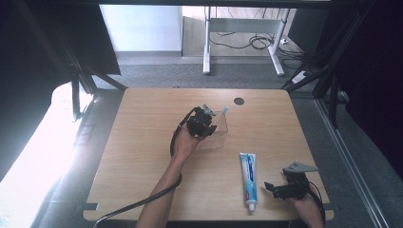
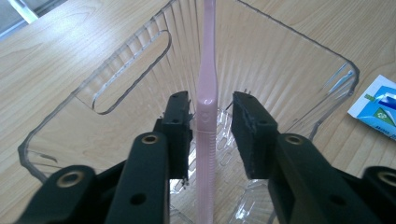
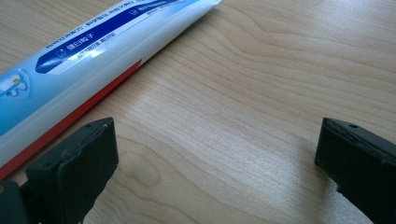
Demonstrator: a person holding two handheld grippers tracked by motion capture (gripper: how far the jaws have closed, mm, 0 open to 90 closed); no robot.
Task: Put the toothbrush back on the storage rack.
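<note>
A pink toothbrush (image 2: pixel 207 56) stands tilted inside a clear ribbed plastic container (image 2: pixel 289 60) on the wooden table (image 1: pixel 142 142). My left gripper (image 2: pixel 212 105) reaches into the container, its jaws apart. The toothbrush handle runs between the pads, with a gap showing on the right side. From above, the left gripper (image 1: pixel 208 119) sits at the container (image 1: pixel 219 137), and the brush head (image 1: pixel 224 110) pokes out over the rim. A white and blue toothpaste tube (image 1: pixel 248 178) lies near the front edge. My right gripper (image 1: pixel 273 188) rests open just right of it. The tube (image 3: pixel 84 51) lies beyond its left jaw.
A round dark hole (image 1: pixel 238 100) marks the table's far side. A cable (image 1: pixel 138 204) trails from the left gripper over the front edge. Black frame posts stand at both sides, and a desk's legs stand on the floor beyond.
</note>
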